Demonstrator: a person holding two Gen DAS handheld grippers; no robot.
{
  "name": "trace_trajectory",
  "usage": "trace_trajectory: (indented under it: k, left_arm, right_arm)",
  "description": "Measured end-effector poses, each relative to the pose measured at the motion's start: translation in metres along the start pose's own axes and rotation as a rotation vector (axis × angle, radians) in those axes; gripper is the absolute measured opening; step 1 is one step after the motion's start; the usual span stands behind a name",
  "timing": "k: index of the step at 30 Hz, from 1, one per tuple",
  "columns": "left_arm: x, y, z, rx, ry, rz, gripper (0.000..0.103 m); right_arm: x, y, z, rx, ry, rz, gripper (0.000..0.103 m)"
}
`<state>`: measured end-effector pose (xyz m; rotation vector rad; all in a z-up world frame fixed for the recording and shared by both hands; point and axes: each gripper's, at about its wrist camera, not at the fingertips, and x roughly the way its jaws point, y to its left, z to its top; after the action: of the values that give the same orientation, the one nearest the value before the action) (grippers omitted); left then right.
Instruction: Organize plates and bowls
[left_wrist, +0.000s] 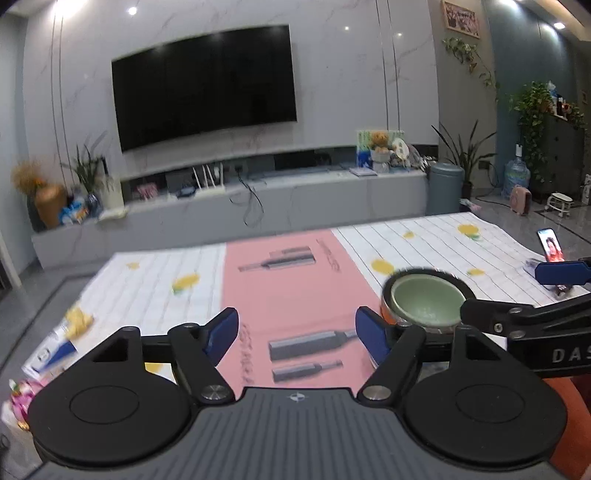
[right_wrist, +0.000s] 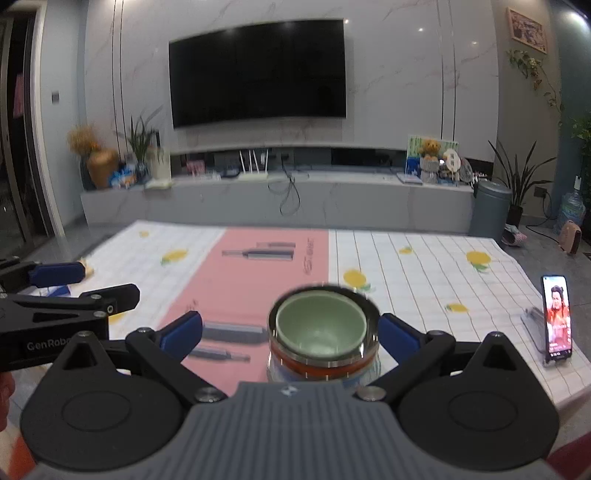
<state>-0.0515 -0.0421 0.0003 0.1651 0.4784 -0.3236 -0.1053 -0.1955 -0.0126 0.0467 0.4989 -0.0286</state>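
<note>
Because the stack of bowls (right_wrist: 323, 339) on the near right of the desk (right_wrist: 424, 266) looks rigid, smooth and breakable, grip its outer rim squarely; both the right hand-held gripper (right_wrist: 291, 330) and left hand-held gripper (left_wrist: 297, 338) stand wide open, holding nothing.

You're in home living room: big wall-mounted TV (right_wrist: 258, 72) upper centre, low media console (right_wrist: 277, 203) beneath with teddy bear (right_wrist: 430, 147), houseplants (right_wrist: 517, 181) at right, framed picture (right_wrist: 526, 31) upper right, lemon-print tablecloth (right_wrist: 424, 266) below.

Open tabletop, 1 stack in the way
The bowl stack (right_wrist: 323, 341) blocks the right gripper (right_wrist: 291, 330); pink mat (left_wrist: 291, 280) ahead of the left gripper (left_wrist: 297, 334) lies bare.
</note>
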Motion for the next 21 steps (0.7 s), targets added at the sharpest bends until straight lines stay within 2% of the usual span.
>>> trace_trajectory:
  k: [2,8,13,21]
  left_arm:
    - [0.004,0.005,-0.008,-0.025,0.014,0.003,0.085]
    - [0.022,0.011,-0.023,-0.044,0.100,0.091,0.085]
    - [0.031,0.016,-0.034,-0.065,0.169,0.078,0.085]
    - [0.043,0.012,-0.039,-0.042,0.211,0.072,0.085]
  right_arm:
    - [0.002,0.002,-0.005,0.000,0.020,-0.007,0.099]
    - [0.017,0.001,-0.015,0.031,0.077,-0.021,0.100]
    - [0.034,0.003,-0.022,0.031,0.127,-0.037,0.100]
    - [0.053,0.000,-0.028,0.032,0.185,-0.052,0.100]
